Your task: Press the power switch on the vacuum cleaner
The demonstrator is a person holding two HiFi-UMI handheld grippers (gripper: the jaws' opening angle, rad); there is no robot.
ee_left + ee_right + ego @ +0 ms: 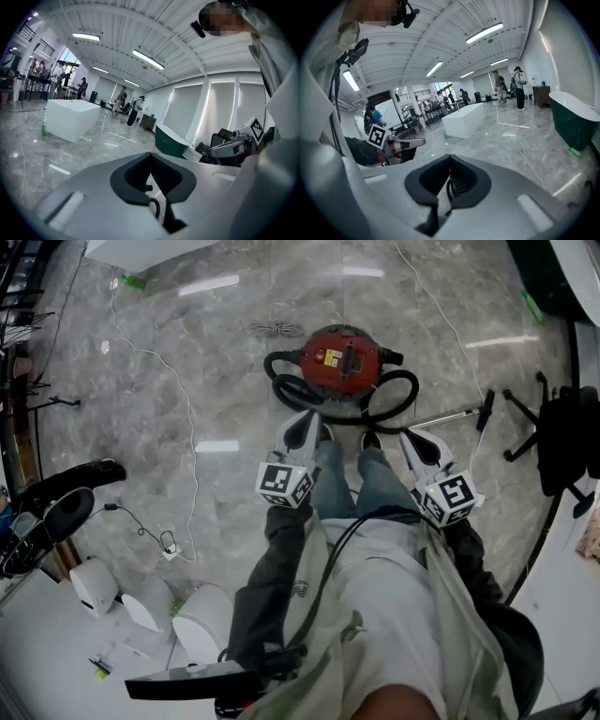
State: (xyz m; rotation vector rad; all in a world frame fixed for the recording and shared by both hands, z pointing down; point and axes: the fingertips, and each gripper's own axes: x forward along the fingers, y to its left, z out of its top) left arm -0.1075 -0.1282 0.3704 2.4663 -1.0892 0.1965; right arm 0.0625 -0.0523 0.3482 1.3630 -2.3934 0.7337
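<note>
While left gripper [304,420] and right gripper [412,436] jaws meet, a round red vacuum cleaner [342,357] sits ahead.

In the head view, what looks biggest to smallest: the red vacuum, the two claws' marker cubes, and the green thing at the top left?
1. Red vacuum.
2. Left marker cube and right marker cube: they look alike, and being nearer the camera makes their true size unsure.
3. Green thing.
</note>
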